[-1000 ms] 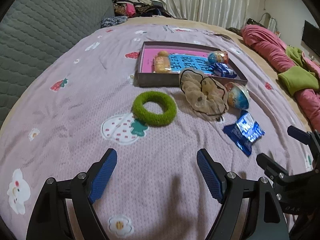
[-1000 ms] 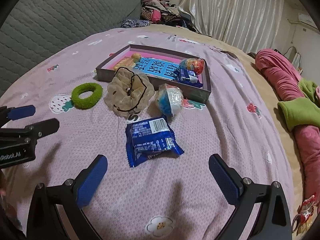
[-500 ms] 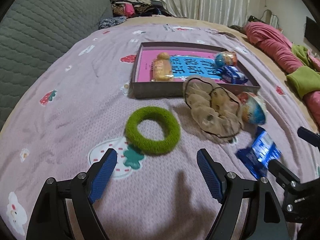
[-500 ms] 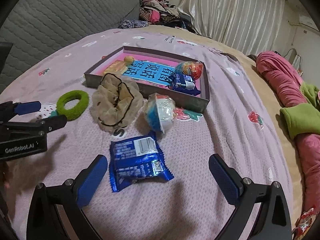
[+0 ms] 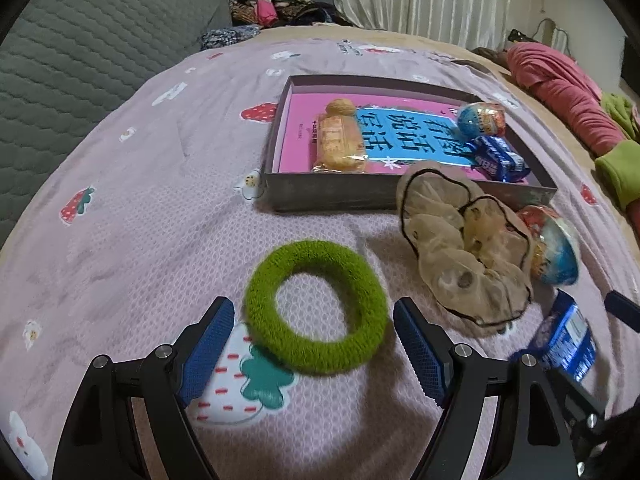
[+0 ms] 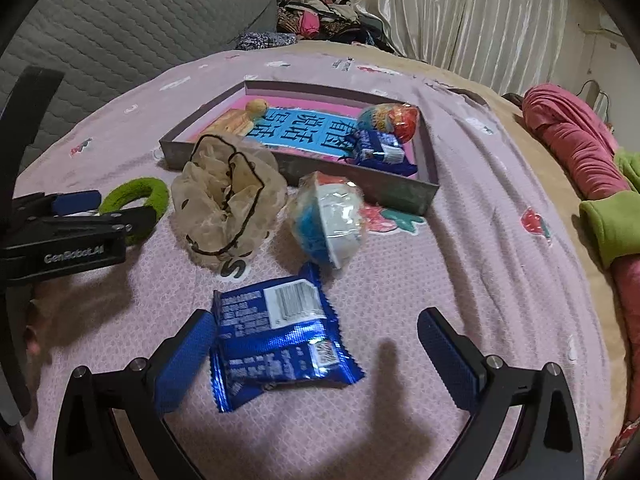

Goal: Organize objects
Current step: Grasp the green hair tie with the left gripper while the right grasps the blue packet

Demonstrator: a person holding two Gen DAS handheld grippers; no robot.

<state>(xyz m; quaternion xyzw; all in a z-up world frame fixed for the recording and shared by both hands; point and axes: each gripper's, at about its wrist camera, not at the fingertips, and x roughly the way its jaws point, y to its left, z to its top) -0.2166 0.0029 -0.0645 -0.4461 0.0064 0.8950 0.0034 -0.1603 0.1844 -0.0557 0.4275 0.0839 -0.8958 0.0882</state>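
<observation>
A green fuzzy hair ring (image 5: 316, 306) lies on the pink bedspread, its near half between the spread fingers of my left gripper (image 5: 314, 320), which is open and not pressing it. My right gripper (image 6: 316, 336) is open too, with a blue snack packet (image 6: 276, 336) lying flat between its fingers, close to the left pad. A beige scrunchie (image 6: 226, 202) and a blue-and-white toy capsule (image 6: 330, 220) rest in front of a grey box (image 5: 400, 196) with a pink floor. The box holds a bread packet (image 5: 338, 142), a walnut, another capsule (image 5: 482, 120) and a blue packet (image 5: 498, 160).
A grey quilted headboard (image 5: 80, 52) rises at the left. A pile of clothes (image 6: 320, 16) and curtains (image 6: 460, 12) stand at the far end. Rolled pink and green bedding (image 6: 576, 144) lies along the right side of the bed.
Both grippers have moved forward and down toward the bed. The green ring now sits between the left fingers and the blue packet between the right fingers. Neither gripper's opening has changed.
</observation>
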